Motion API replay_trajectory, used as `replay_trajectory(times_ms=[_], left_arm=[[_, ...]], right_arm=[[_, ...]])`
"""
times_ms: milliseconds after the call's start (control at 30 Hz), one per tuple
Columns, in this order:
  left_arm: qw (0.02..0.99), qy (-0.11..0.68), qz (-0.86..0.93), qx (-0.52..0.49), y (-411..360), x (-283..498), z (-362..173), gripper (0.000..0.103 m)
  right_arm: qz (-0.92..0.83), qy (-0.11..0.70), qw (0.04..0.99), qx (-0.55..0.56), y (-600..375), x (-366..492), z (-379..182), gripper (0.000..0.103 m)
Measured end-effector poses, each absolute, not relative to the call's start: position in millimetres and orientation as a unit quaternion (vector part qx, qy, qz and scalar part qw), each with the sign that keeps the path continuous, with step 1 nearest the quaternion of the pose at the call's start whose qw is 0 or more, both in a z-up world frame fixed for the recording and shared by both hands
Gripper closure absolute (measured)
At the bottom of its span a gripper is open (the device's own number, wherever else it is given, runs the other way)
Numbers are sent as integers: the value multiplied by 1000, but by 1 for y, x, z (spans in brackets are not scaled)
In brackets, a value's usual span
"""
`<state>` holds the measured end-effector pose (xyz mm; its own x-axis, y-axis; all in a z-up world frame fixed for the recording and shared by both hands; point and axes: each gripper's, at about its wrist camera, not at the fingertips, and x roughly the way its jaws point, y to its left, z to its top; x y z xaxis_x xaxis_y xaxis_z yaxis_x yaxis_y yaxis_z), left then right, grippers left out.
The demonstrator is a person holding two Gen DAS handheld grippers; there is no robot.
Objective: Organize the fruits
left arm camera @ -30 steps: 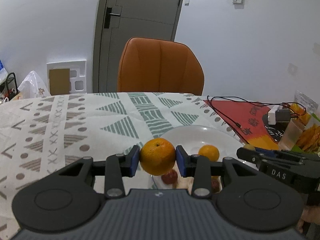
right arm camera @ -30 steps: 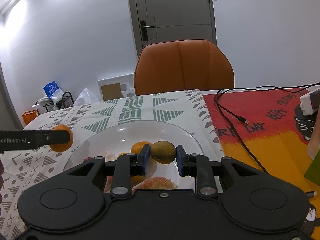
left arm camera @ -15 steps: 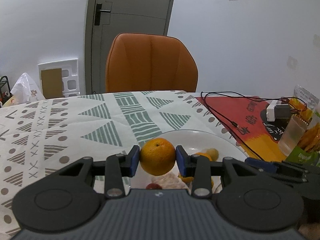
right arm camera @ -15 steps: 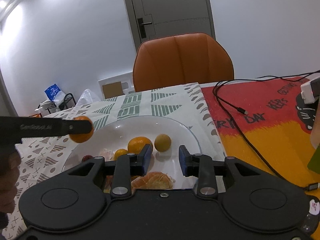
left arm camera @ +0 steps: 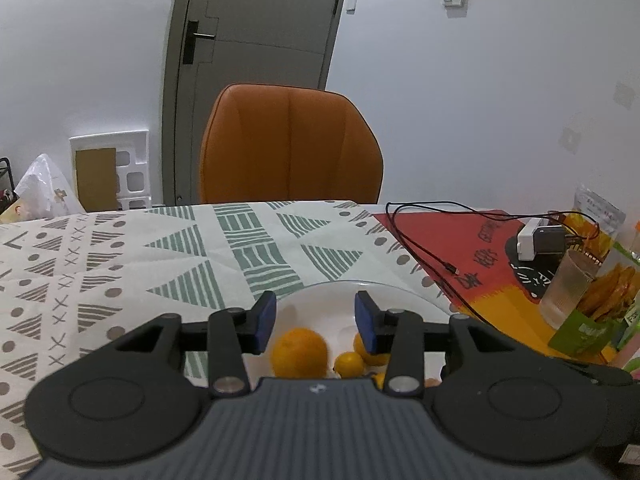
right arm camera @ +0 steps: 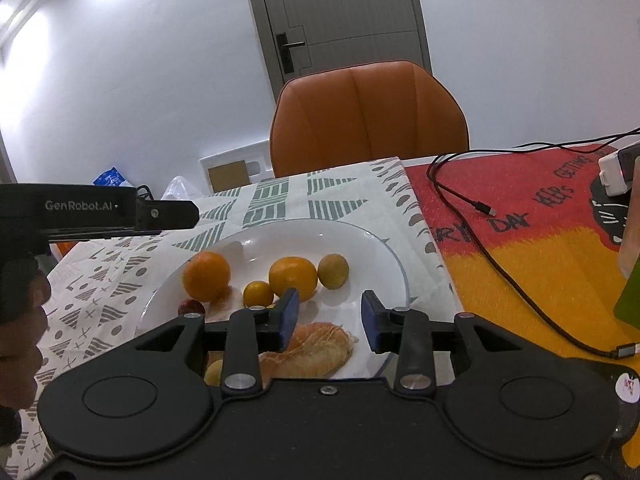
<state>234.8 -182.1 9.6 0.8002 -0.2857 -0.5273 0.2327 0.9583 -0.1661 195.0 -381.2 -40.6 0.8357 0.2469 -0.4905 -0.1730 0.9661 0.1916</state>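
— Left gripper [left arm camera: 316,322]?
— Jaws wide, holding nothing. Large orange [left arm camera: 299,353] lying on the white plate [left arm camera: 320,300], low centre of frame, just below and behind the blue pads.

— Right gripper [right arm camera: 329,322]?
— Jaws wide too, empty. Peeled segments [right arm camera: 316,350] beneath the gap; oranges [right arm camera: 292,278] and a greenish fruit [right arm camera: 333,271] beyond, mid-frame, apart from the pads.

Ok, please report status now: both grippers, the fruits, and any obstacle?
Left gripper open, empty. Right gripper open, empty. Large orange lies on white plate beside mandarin and greenish fruit. Black cable off plate, nothing blocking.
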Motion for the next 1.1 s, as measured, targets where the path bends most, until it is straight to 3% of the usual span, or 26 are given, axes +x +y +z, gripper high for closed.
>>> replay_trajectory(times_ms=[267,733,967,1100], left_arm=[[948,290,-123,-35,-173,218,11,59],[951,291,-95,-43,-145,186,9,40],[951,293,-86,-57,-127,170,8,40],[953,284,-80,-64,-119,158,10,40]], right_arm=[[117,259,956,72,-376,183,-36,60],[126,256,956,69,-361,161,-33,47],[138,251,955,71,-352,150,-31,35],[145,248,955,70,-347,144,-30,33]])
